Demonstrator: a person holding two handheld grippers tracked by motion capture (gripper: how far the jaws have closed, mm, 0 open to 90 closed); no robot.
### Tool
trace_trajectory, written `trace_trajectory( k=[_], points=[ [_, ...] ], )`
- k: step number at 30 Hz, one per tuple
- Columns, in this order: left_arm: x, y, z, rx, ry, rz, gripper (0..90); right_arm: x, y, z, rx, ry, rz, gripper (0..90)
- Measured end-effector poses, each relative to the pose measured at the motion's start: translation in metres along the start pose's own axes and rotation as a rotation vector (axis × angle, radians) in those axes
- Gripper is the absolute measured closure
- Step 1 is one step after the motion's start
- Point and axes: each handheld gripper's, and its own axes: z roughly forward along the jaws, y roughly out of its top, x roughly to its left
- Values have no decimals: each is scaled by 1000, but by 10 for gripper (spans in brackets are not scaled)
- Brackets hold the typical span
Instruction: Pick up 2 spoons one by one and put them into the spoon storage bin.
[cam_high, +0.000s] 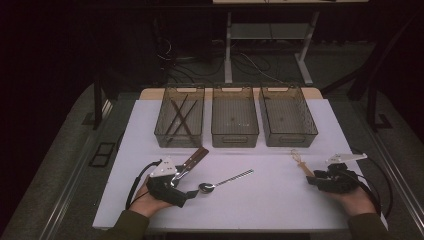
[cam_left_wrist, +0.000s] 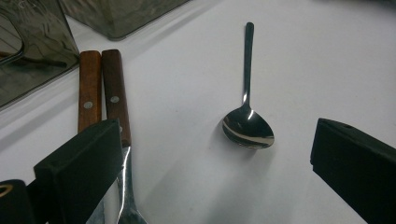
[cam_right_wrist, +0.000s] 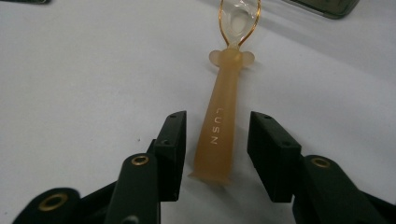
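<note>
Amber spoon (cam_right_wrist: 220, 130), chopsticks (cam_high: 179, 118) in left bin (cam_high: 166, 131)

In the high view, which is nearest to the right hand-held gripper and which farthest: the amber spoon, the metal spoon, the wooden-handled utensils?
1. Amber spoon: between the jaws of the right hand-held gripper.
2. Metal spoon: mid-table, towards the left.
3. Wooden-handled utensils: farthest left, by the left hand-held gripper.
</note>
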Motion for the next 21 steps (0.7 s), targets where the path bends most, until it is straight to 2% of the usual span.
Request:
trace_trajectory(
  k=[6,10,21],
  points=[
    [0,0,0,-4,1,-1,17,3,1,1,17,-36,-36,645],
    [0,0,0,0,3,2,17,4,1,1,17,-43,-31,698],
    [-1,0,0,-1,2,1,19,1,2,1,18,-38,-10,735]
  ],
)
